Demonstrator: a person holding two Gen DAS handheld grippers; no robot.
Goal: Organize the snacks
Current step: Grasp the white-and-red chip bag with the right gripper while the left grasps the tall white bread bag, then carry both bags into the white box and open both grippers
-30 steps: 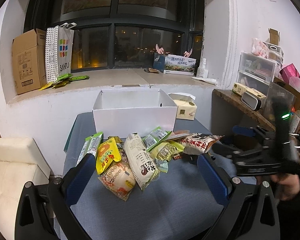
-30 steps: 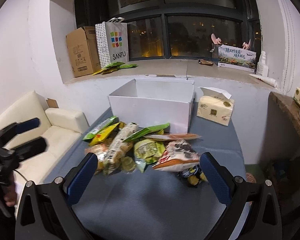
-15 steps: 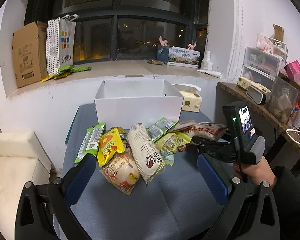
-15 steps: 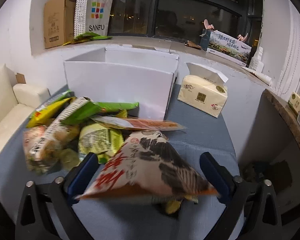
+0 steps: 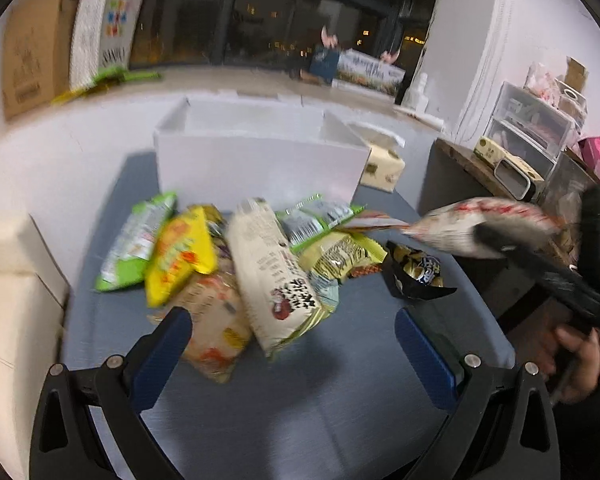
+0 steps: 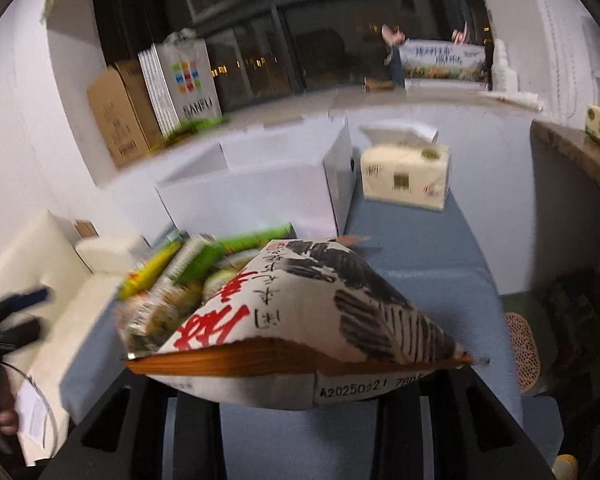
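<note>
A pile of snack packets lies on the grey-blue table in front of an open white box. It includes a long cream packet, a yellow one, a green one and a black one. My right gripper is closing its jaws on a white snack bag with red characters, held clear of the table. In the right wrist view that bag hides the fingers of the right gripper. My left gripper stands open and empty just short of the pile.
A tissue pack sits right of the white box. A cream sofa flanks the table's left; a wooden shelf with clear drawers stands at its right. A cardboard box and paper bag rest on the windowsill.
The right gripper went from wide open to closed on the white bag and lifted it off the pile, uncovering the black packet. The left gripper moved forward and down toward the snacks.
</note>
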